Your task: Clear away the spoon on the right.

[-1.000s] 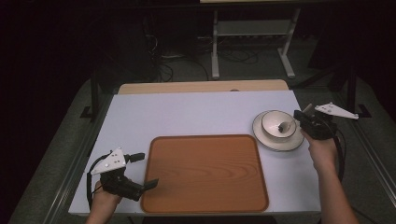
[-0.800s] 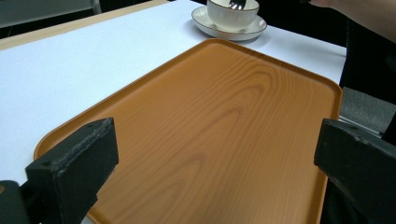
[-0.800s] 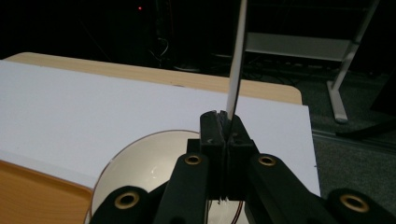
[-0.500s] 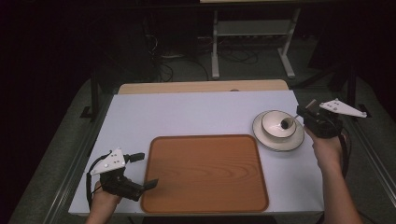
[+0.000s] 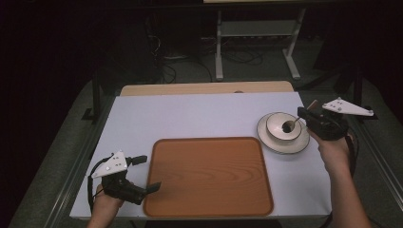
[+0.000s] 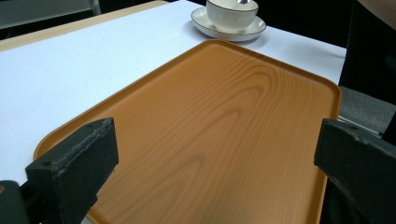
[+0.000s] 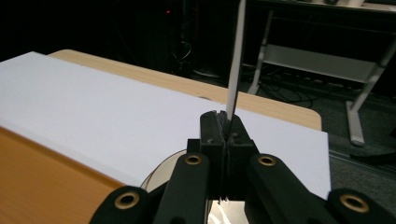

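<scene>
Light falls from above onto the white table (image 5: 190, 118), which reads bright and even, while the room behind sinks almost to black. The tray (image 6: 224, 135) carries a soft sheen. The bowl (image 6: 232, 10) casts a faint shadow. Both gripper views blur at their near jaws; the high view is soft and grainy.
</scene>
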